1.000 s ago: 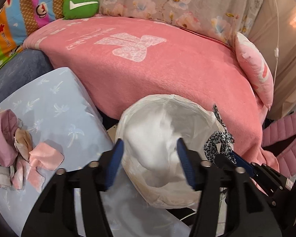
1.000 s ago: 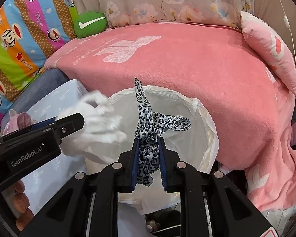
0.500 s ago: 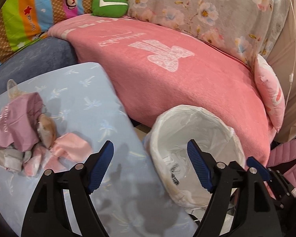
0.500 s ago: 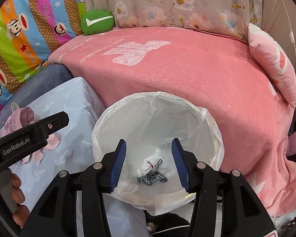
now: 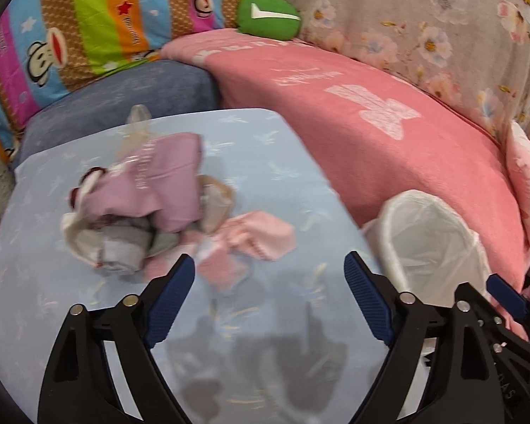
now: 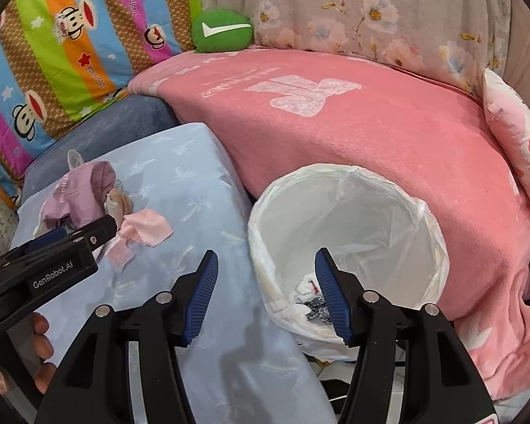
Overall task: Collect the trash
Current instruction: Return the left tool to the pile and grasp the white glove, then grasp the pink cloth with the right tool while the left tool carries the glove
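Note:
A pile of trash [image 5: 148, 208] lies on the light blue table [image 5: 265, 162]: a crumpled mauve wrapper [image 5: 159, 180], a pink cloth scrap [image 5: 258, 236] and grey and tan bits. My left gripper [image 5: 269, 282] hovers just short of the pile, its jaws opening wide with nothing between them. The white-lined bin [image 6: 353, 233] stands right of the table, with a leopard-print scrap [image 6: 316, 305] and white tissue at its bottom. My right gripper [image 6: 266, 279] hangs over the bin's left rim, jaws opening, empty. The left gripper's body [image 6: 53, 261] shows at the right wrist view's left edge.
A pink blanket [image 6: 371, 123] covers the sofa behind the bin and table. A green cushion [image 6: 222, 33], a striped cartoon cushion [image 6: 70, 46], a floral backrest [image 6: 371, 10] and a pink pillow [image 6: 519, 134] line the back. A hand's fingers [image 6: 42, 339] hold the left gripper.
The white tissue left my left gripper and the leopard scrap left my right; both lie in the bin. Both grippers opened. The left swung left over the table toward the pile.

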### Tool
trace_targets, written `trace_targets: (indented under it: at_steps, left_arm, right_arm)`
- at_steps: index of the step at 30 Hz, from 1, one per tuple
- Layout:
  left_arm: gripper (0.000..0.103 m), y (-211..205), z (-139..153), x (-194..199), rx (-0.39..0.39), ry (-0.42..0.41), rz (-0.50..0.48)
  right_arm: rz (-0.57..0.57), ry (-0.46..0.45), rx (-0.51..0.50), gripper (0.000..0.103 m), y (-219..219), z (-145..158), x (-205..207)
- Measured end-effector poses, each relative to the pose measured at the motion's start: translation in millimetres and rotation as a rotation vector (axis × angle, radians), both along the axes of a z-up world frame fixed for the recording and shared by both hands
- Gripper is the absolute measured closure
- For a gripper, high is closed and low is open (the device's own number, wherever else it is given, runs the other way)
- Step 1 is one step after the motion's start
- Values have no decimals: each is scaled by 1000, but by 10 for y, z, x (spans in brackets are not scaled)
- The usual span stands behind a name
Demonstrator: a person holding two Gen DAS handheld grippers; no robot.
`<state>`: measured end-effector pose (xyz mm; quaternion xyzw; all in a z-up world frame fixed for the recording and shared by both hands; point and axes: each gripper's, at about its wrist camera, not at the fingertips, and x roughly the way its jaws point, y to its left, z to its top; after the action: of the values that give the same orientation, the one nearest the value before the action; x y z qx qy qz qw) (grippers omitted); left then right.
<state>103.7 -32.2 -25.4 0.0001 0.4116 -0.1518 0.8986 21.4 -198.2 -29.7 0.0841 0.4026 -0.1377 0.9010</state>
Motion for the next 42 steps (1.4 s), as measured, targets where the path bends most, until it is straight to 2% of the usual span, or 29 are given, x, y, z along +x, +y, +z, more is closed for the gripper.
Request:
trace_targets:
  at_steps: [2,11,14,24,29,32,34,38,40,42]
  left_arm:
    - [13,187,-16,16,16,-6,47]
    - [13,972,-169,190,103,-10,211]
    - [13,1200,-248,313,107,6,261]
    - [15,1592,-444,575,96,34,318]
    - [41,1629,-522,689,56,68,286]
    - [67,1652,-557,729,26,87,271]
    - [79,1660,-574,743,6,101,264]
    - [93,1646,-581,742,7,107,262]
    - [94,1630,-572,731,7,109,264]
    - [95,1625,-554,716,5,106,263]
  right_arm:
    - [25,3,3,46,138,-14,26]
    - [135,25,8,46,712,-84,256]
    - [162,35,6,46,853,-133,356]
    - [185,77,-6,46,1042,-362,804]
    - [176,103,10,46,1024,-530,1097]
    - [172,113,26,46,1021,-627,1275]
    - [169,118,35,46,1027,-683,1380]
    - [168,129,35,47,1051,-789,1560]
    - [168,138,51,54,1047,-854,1629]
    - [176,162,68,82,1040,-925,1678]
